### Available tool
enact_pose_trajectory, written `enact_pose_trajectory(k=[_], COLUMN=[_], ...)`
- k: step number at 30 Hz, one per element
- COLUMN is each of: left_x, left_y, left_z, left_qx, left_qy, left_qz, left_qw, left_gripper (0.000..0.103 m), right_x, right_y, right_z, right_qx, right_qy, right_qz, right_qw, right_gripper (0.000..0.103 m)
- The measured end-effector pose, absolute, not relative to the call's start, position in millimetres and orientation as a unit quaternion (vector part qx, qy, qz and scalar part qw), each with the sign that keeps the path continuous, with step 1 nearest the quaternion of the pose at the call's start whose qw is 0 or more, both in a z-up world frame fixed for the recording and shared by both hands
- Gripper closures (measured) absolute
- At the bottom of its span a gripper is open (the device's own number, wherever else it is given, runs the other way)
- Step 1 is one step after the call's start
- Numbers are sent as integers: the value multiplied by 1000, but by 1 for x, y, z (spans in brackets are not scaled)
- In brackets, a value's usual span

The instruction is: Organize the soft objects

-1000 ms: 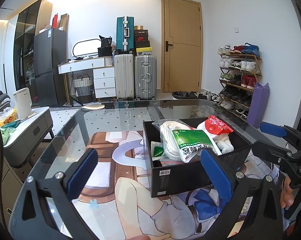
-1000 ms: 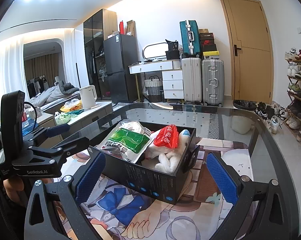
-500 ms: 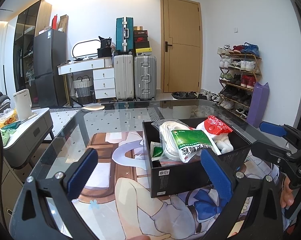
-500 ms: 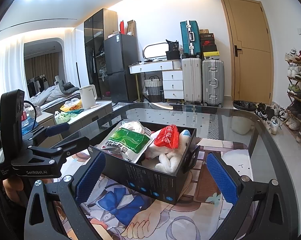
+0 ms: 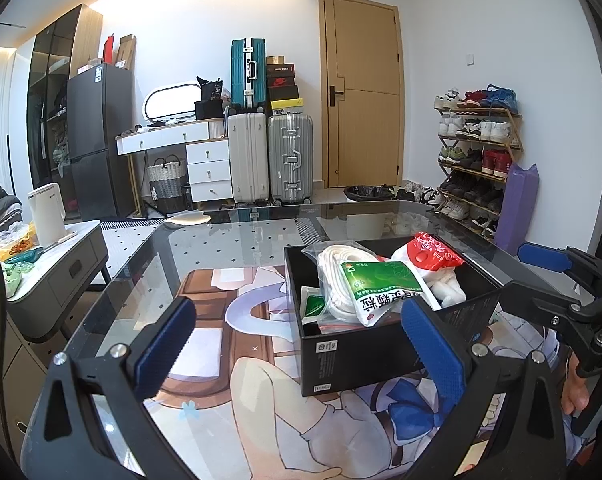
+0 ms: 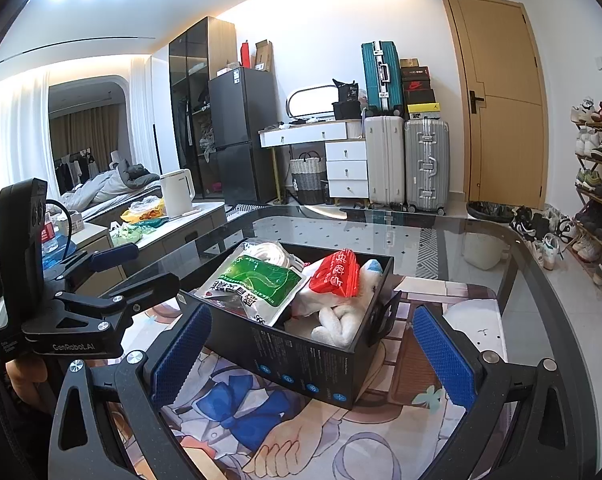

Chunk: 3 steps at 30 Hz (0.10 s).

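**Both claws empty, box packed full**

Left of frame, left wrist view: my left claw [image 5: 297, 344] is spread wide, holding nothing, over the printed mat [image 5: 237, 384] on the glass table [image 5: 229, 236]. Centre right, the black box [image 5: 341, 356] sits on the mat, with the soft goods heaped inside: white rope bundle [image 5: 333, 276], green packet [image 5: 377, 288], red packet [image 5: 433, 252], white plush [image 5: 447, 288]. Far right, my right claw [image 5: 557, 276] is seen side-on.

Right wrist view: my right claw [image 6: 309, 356] is also wide open and empty, the box corner between its pads.

Risks, as I judge them: the green packet overhangs the box rim and could slide out if I nudge the box. The light cardboard may skid on the mat. The claws sit near each other and could collide over the box.

Around: kettle [image 5: 47, 214] on the side cabinet at left, suitcases [image 5: 269, 156] top centre, shoe rack [image 5: 477, 152] at right. All well apart from the work.
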<state>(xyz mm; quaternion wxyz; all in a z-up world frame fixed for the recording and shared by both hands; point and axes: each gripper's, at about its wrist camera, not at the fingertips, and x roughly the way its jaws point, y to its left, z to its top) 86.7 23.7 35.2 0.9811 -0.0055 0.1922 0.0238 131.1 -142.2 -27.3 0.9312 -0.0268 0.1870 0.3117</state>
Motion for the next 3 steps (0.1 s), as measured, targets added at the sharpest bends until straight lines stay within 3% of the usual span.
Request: enact_pose_trajectory(k=[3], left_x=[87], left_y=[24], left_z=[35], left_qx=[-7], left_qy=[192], left_qz=[26], left_qw=[981], left_gripper=[0], right_x=[131], right_y=[-142], right_z=[-27], right_qx=[-27], right_qy=[187], right_qz=[311], right_qw=[931], right_gripper=[1])
